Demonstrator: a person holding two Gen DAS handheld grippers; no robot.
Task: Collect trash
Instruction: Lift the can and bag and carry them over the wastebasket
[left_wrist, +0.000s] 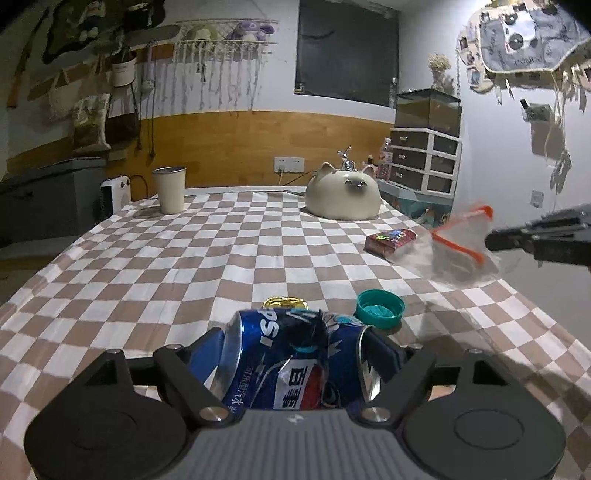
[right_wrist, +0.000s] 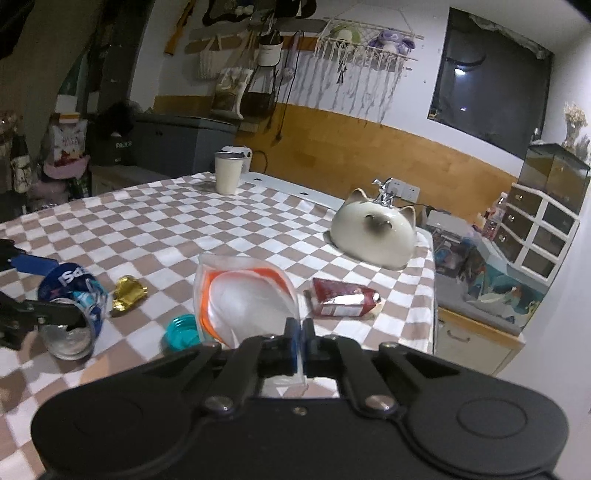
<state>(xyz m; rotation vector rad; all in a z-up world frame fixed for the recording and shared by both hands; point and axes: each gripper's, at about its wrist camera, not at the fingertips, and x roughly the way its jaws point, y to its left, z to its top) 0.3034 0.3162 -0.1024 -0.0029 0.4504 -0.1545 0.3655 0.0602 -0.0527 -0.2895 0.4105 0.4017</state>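
Observation:
A crushed blue Pepsi can (left_wrist: 291, 362) lies sideways between the fingers of my left gripper (left_wrist: 295, 347), which is shut on its two ends. The right wrist view shows the same can (right_wrist: 74, 295) in the left gripper (right_wrist: 68, 291) at the left edge. My right gripper (right_wrist: 299, 332) is shut on the edge of a clear plastic bag with orange trim (right_wrist: 251, 295). From the left wrist view, that bag (left_wrist: 461, 243) hangs blurred from the right gripper (left_wrist: 493, 240). On the checked cloth lie a gold foil wrapper (right_wrist: 127, 291), a teal cap (right_wrist: 181, 332) and a red packet (right_wrist: 343, 297).
A cream cat-shaped ceramic piece (left_wrist: 343, 195) sits at the far right of the checked table (left_wrist: 166, 258), and a cream cup (left_wrist: 170, 190) stands at the far left. Beyond the table's right edge are white drawers (left_wrist: 424, 162) and a low cabinet (right_wrist: 476, 332).

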